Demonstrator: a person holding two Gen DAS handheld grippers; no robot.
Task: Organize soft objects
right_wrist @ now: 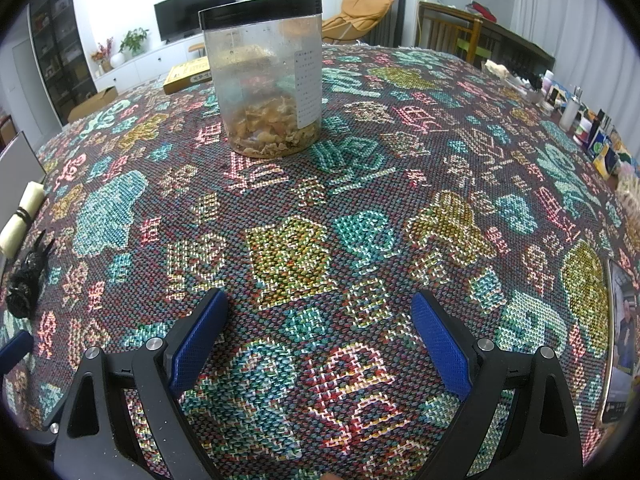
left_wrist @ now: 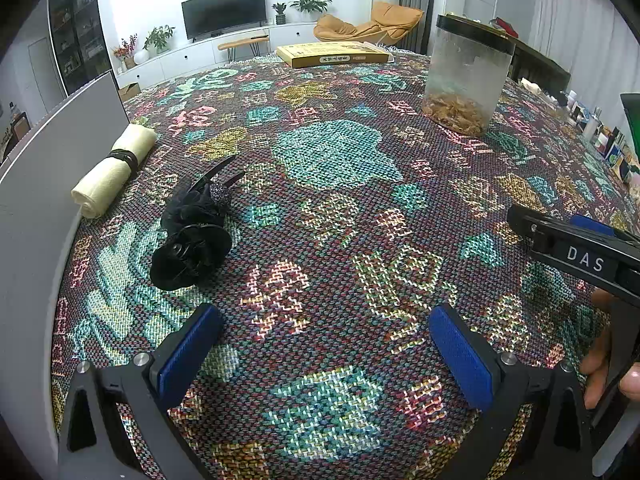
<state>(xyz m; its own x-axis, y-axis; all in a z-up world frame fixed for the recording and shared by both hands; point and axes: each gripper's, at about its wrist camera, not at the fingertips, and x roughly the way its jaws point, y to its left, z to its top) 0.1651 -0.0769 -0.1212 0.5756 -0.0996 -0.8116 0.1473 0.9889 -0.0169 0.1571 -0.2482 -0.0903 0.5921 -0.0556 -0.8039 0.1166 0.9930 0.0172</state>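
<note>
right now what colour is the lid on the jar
Black; the lid shows best in the right wrist view.

The left gripper (left_wrist: 326, 344) and the right gripper (right_wrist: 320, 330) both hover low, jaws spread wide and empty.

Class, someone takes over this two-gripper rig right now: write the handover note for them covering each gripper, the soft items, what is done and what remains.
Left gripper: open, empty, above the patterned tablecloth.
Right gripper: open, empty, facing the lidded clear jar.
Soft items: black fabric hair clip lies ahead-left of the left gripper; cream rolled cloth, bound with a dark band, lies beyond it against the grey panel.
Done: nothing visibly gathered.
Left: pick up and organize both, probably the clip first.
</note>
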